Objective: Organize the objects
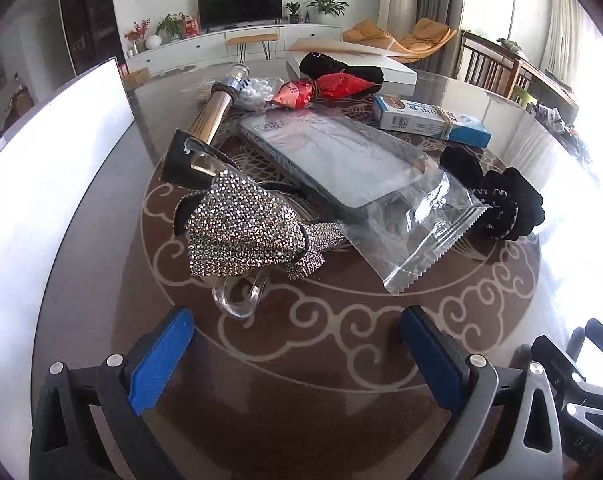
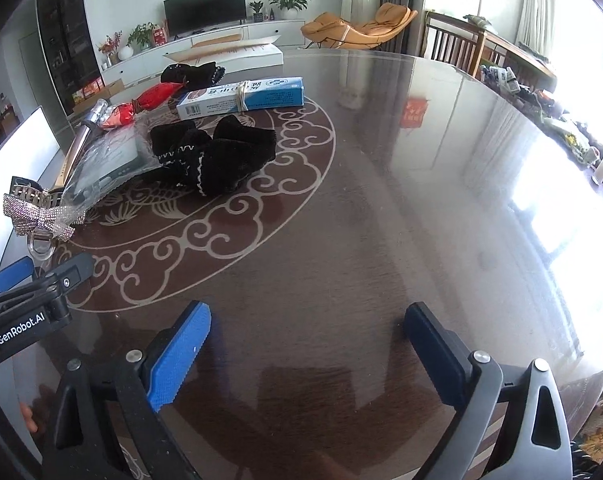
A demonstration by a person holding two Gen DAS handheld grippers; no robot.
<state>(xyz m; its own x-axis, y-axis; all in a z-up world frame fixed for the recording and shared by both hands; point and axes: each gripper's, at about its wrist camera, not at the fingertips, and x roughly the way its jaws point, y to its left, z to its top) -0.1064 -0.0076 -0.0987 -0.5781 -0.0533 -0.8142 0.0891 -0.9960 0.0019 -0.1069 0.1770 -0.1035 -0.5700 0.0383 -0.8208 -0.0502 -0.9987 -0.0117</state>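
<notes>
While aimed down at the glass-topped round table (image 1: 101, 240), left gripper (image 1: 297, 344) spread wide and empty, just short of rhinestone bow hair clip (image 1: 245, 228), with bagged dark tray (image 1: 341, 168) behind it. Only here: cotton swabs (image 1: 257, 90). From right wrist: right gripper (image 2: 307, 350) equally splayed, holding nothing, over bare tabletop; black scrunchie (image 2: 217, 156) and blue-white box (image 2: 241, 96) well ahead; left gripper's side at left edge.
</notes>
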